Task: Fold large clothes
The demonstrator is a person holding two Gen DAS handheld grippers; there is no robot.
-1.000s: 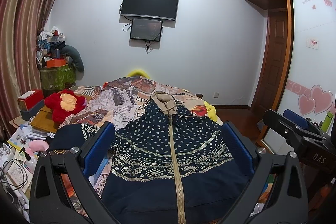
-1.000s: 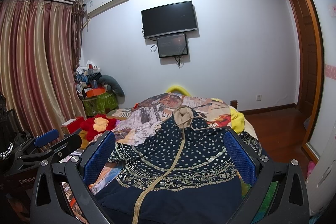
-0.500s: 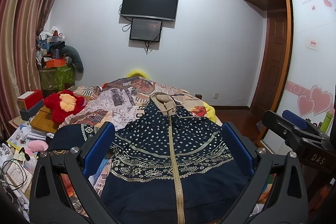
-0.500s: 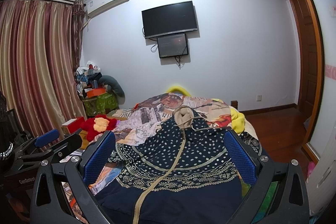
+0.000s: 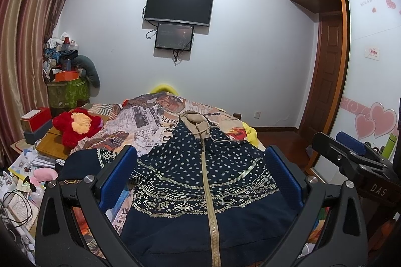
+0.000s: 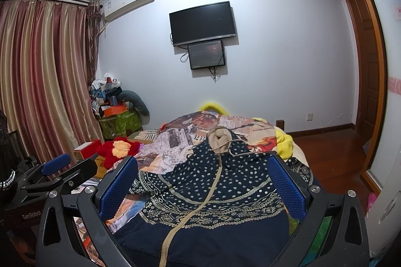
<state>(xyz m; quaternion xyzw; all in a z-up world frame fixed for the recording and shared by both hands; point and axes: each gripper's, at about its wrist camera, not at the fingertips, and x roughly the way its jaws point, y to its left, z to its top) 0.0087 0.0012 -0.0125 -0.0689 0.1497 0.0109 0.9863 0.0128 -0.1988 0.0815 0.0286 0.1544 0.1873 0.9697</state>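
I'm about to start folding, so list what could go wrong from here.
1. The navy dotted zip-up hoodie lies on a rumpled newspaper-print bedspread; a low pinch may catch both layers.
2. The loose beige drawstring curls across the chest and could snag a finger.
3. The left sleeve lies at the bed's edge above the cluttered floor; a pull might drag it off.
Both the left gripper and right gripper are open, holding nothing.

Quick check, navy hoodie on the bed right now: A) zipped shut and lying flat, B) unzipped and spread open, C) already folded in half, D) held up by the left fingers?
A: the hoodie lies flat on the bed, its beige zipper closed along the whole front, and both grippers are open and empty.
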